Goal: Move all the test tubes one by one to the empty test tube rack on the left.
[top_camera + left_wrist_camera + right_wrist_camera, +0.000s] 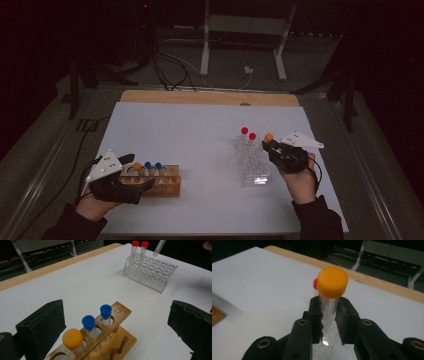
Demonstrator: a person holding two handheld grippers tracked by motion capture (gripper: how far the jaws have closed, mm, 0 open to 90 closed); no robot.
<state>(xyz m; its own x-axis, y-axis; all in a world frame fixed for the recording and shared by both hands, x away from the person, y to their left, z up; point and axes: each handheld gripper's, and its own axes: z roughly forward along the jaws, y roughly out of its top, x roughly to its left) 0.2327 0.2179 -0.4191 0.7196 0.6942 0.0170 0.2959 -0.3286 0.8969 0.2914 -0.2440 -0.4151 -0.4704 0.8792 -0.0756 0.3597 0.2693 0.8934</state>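
The right gripper (pixel 329 315) clamps an orange-capped tube (pixel 331 293) marked with fine lines, no readable writing; the left gripper (pixel 117 322) stands open around the wooden rack (pixel 110 340).

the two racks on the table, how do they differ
The wooden rack is brown and solid; the clear plastic rack is see-through with many small holes. The wooden rack holds an orange-capped tube and two blue-capped tubes; the clear plastic rack holds two red-capped tubes. The wooden rack sits between the open left gripper; the clear one stands near the right gripper. Both stand upright on the white table.
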